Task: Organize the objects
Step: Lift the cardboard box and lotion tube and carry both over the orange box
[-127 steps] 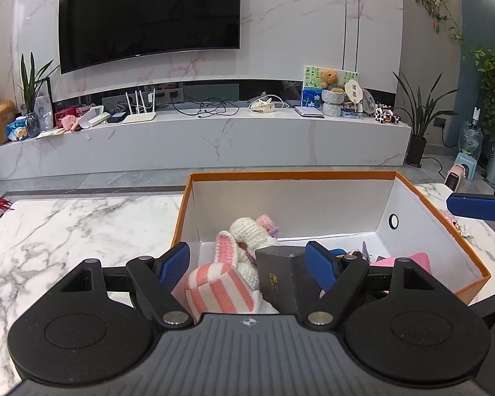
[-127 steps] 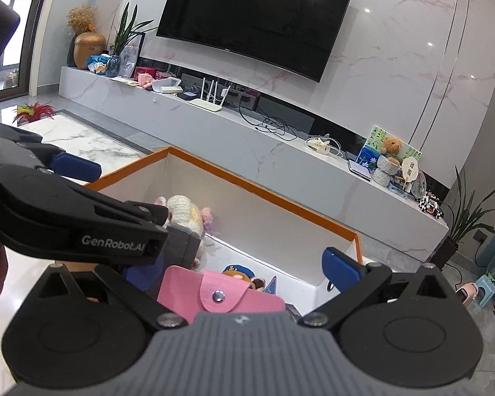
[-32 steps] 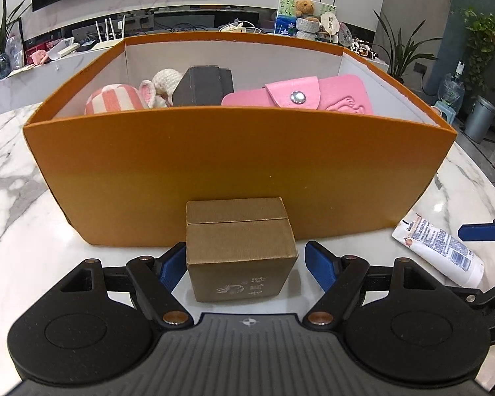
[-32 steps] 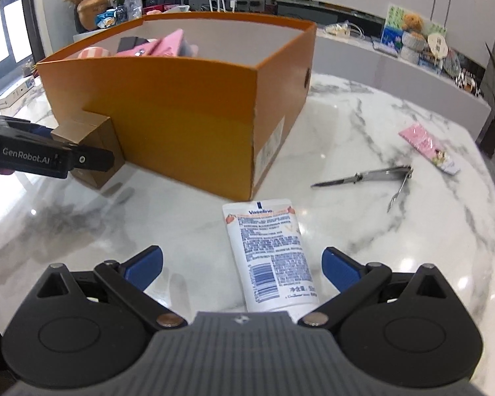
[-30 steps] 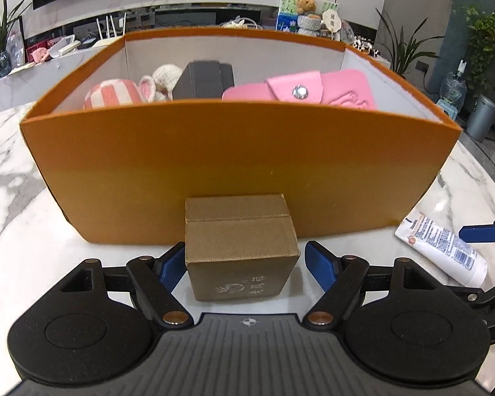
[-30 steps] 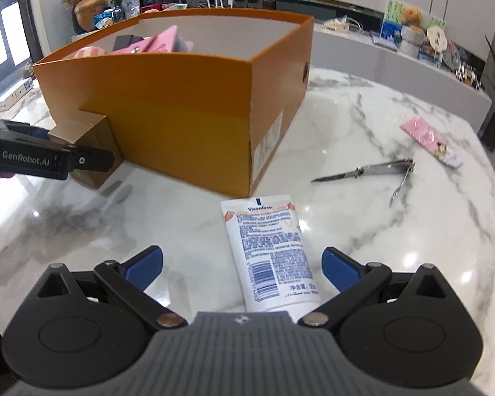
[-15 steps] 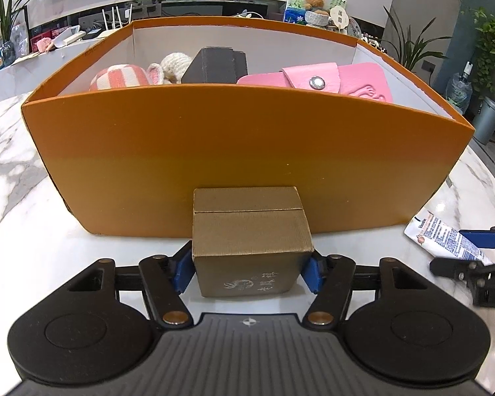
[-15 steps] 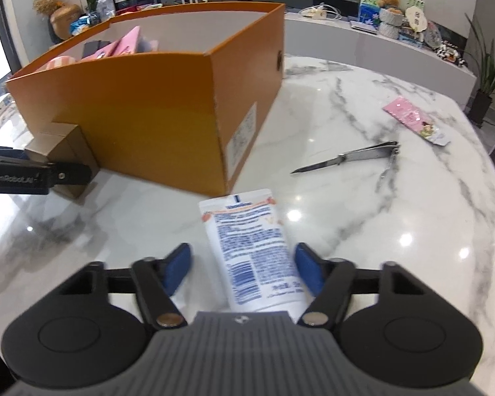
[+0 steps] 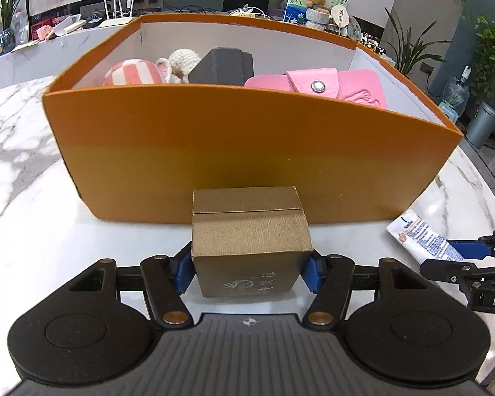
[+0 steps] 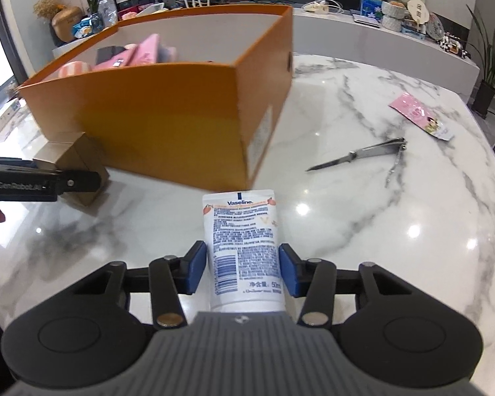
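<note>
Left wrist — brown box [image 9: 250, 241] seemingly pad-clamped.

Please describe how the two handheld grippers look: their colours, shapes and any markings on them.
Both the left gripper and the right gripper look alike: a ribbed dark grey body with a small emblem, two round black discs at the sides, black link arms with brass-coloured pivots, and blue pads on the jaws. The right view shows white lettering, GenRobot.AI, on the left gripper's side. No cables or sleeves show.
</note>
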`<action>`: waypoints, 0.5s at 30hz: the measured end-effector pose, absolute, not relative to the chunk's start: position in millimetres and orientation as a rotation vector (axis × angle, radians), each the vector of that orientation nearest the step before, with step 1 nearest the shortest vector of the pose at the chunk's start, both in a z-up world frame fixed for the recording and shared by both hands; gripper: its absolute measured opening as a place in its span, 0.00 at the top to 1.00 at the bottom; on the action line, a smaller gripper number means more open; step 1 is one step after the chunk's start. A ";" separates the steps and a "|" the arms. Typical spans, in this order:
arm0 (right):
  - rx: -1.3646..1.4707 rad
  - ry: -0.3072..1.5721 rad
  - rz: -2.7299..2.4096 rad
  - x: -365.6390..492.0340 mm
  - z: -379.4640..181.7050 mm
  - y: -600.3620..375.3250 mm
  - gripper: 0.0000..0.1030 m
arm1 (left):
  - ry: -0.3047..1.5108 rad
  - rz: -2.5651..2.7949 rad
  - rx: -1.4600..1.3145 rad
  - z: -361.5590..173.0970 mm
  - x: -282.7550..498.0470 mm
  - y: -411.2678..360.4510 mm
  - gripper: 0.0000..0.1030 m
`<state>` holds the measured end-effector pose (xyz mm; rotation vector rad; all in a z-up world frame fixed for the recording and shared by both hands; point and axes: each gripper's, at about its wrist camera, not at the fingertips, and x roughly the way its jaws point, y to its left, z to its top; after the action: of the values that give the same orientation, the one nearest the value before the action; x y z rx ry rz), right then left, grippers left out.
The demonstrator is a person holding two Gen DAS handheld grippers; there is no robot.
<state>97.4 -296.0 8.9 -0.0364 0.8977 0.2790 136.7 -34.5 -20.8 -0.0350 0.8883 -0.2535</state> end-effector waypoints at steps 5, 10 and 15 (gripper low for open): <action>-0.016 0.901 0.339 84.6 22.8 -282.7 0.52 | 0.872 -0.273 -0.029 -8.6 126.4 -31.2 0.29; 0.023 0.860 0.396 67.1 46.5 -273.8 0.52 | 0.827 -0.307 -0.038 16.3 117.3 -23.6 0.29; 0.114 0.750 0.445 52.6 83.4 -272.1 0.51 | 0.751 -0.323 -0.087 44.2 115.8 -16.3 0.29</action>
<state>52.6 -272.1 83.4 0.1137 0.7496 0.4447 115.8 -16.3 44.2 -0.0870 0.7510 -0.3225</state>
